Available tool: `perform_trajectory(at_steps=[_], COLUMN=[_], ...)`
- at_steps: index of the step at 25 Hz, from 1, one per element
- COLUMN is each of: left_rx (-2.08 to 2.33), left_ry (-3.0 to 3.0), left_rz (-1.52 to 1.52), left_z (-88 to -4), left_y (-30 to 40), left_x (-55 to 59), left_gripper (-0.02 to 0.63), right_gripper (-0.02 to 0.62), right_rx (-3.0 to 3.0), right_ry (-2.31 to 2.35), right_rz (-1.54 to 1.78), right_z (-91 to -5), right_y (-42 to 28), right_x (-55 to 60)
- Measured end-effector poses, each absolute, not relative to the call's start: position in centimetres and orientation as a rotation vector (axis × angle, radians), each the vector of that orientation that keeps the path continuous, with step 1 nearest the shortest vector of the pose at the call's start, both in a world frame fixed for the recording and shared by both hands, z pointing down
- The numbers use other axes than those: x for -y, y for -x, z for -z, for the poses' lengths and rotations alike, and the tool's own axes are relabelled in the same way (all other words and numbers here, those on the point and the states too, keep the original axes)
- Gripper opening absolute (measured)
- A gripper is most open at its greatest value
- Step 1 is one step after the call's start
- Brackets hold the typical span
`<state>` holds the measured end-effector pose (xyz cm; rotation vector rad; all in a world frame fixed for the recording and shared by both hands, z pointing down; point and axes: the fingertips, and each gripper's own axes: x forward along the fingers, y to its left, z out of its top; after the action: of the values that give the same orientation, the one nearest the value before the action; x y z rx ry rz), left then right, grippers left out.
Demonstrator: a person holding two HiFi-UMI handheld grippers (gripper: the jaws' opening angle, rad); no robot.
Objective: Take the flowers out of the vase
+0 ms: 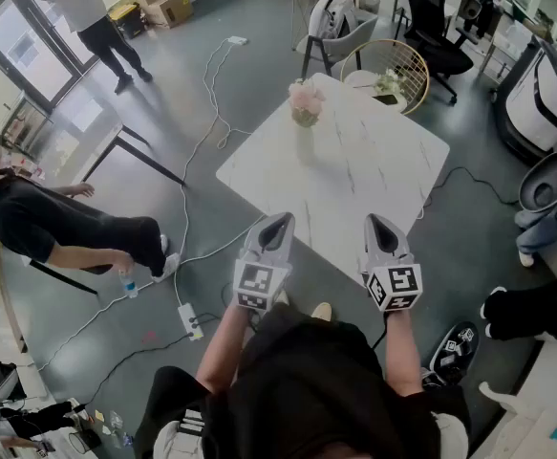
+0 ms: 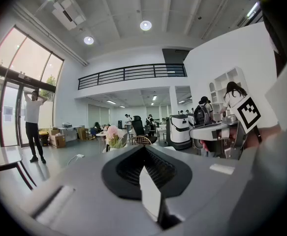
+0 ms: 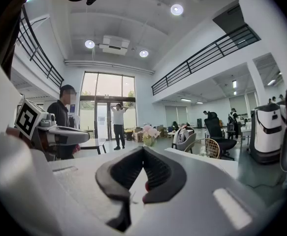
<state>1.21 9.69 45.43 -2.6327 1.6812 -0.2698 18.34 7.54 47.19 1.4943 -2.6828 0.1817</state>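
Pink flowers (image 1: 305, 98) stand upright in a slim pale vase (image 1: 304, 143) on the far-left part of the white marble table (image 1: 374, 175). Both grippers hover level over the table's near edge, well short of the vase. The left gripper (image 1: 280, 220) is shut with nothing in it, and so is the right gripper (image 1: 373, 220). In the left gripper view the flowers (image 2: 114, 134) show small beyond the shut jaws (image 2: 144, 147), with the right gripper (image 2: 217, 130) alongside. The right gripper view has the flowers (image 3: 149, 132) ahead of its shut jaws (image 3: 143, 149).
A wicker chair (image 1: 398, 68) and a grey chair (image 1: 343, 36) stand behind the table. Cables and a power strip (image 1: 191, 320) lie on the floor at left. A person (image 1: 63, 223) leans at left, another (image 1: 95, 17) stands by the glass doors. A white machine (image 1: 548, 94) is at right.
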Motion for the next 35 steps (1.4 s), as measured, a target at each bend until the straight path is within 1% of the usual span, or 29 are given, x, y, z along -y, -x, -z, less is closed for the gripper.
perform_trajectory(at_steps=[15, 22, 35], left_rx=[-1.708, -1.751, -1.715], left_ry=[2.626, 2.614, 2.655], left_rz=[0.271, 0.296, 0.326], left_z=[-45.7, -46.3, -46.8], left_y=[-2.1, -1.4, 0.2], left_x=[-9.7, -9.2, -2.3], left_gripper=[0.006, 0.006, 0.006], right_gripper=[0.003, 0.003, 0.003], right_rx=[2.71, 2.709, 2.697], right_ry=[-1.468, -1.419, -1.446], right_rz=[-0.195, -0.205, -0.237], right_z=[-47.2, -47.9, -48.4], right_y=[-18.9, -17.9, -15.7], right_x=[-7.4, -6.4, -0.1])
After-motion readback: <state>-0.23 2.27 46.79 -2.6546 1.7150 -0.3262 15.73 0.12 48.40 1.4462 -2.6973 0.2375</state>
